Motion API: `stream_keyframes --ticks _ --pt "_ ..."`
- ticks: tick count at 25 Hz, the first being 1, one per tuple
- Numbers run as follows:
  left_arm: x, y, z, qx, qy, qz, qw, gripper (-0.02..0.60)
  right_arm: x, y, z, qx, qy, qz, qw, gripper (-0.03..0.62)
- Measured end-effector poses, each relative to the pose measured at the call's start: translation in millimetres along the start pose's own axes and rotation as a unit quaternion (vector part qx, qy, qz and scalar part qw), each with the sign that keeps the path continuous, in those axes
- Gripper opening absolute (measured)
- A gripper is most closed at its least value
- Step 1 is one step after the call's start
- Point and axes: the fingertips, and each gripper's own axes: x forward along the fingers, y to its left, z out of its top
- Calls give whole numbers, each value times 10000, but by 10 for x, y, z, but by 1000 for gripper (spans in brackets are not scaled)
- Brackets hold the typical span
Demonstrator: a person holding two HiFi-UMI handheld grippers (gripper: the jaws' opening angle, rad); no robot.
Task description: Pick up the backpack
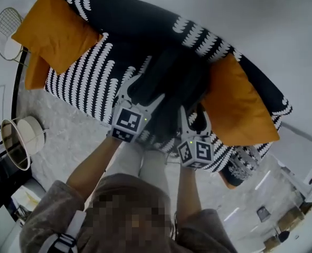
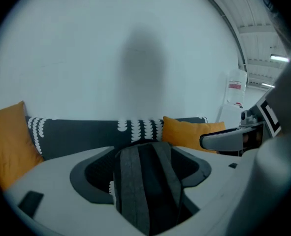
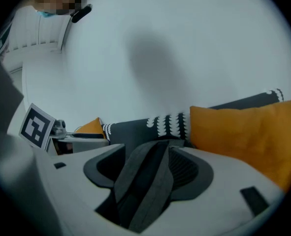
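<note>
A black backpack (image 1: 169, 70) lies on a black sofa with white pattern (image 1: 92, 83), between two orange cushions. My left gripper (image 1: 145, 88) reaches over its near left side and my right gripper (image 1: 194, 117) over its near right side. In the left gripper view the jaws (image 2: 143, 173) stand wide with a grey strap (image 2: 135, 191) running loose between the pads. The right gripper view shows the same: wide jaws (image 3: 147, 176) around a grey strap (image 3: 143, 191), which the pads do not press. Each gripper appears at the edge of the other's view.
An orange cushion (image 1: 55, 30) sits at the sofa's left end, another (image 1: 240, 104) right beside the backpack. A wire side table (image 1: 8, 28) and a round white stool (image 1: 24, 138) stand on the floor at left. A white wall rises behind the sofa.
</note>
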Motion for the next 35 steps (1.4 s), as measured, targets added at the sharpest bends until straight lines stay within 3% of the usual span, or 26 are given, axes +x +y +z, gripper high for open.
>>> stream_keyframes --ticks 6,12,20,24,25,30,33,35 --pt "546 132 -744 33 361 3 9993 362 503 -352 -750 89 393 -261 9988 295" --pt "872 147 -1252 23 601 20 9982 365 703 -583 -1196 117 639 -422 9970 302" --pt "1055 143 -1373 38 648 157 9978 371 746 -556 -1318 208 761 -172 9967 280" --pt "1050 166 -1477 -53 777 101 9969 360 787 -547 -1412 169 759 -193 9968 201" --pt "1039 171 -1481 -62 786 85 9968 348 800 -542 -1420 185 746 -196 9969 196" --pt "982 109 -1437 -61 789 -1 9969 124 766 -563 -1382 433 644 -220 9967 102" --pt "934 84 -1362 5 743 -93 9972 61 736 -503 -1326 524 562 -114 9970 43" --pt "886 87 -1285 10 681 -202 9975 54 736 -427 -1274 467 515 -35 9976 32"
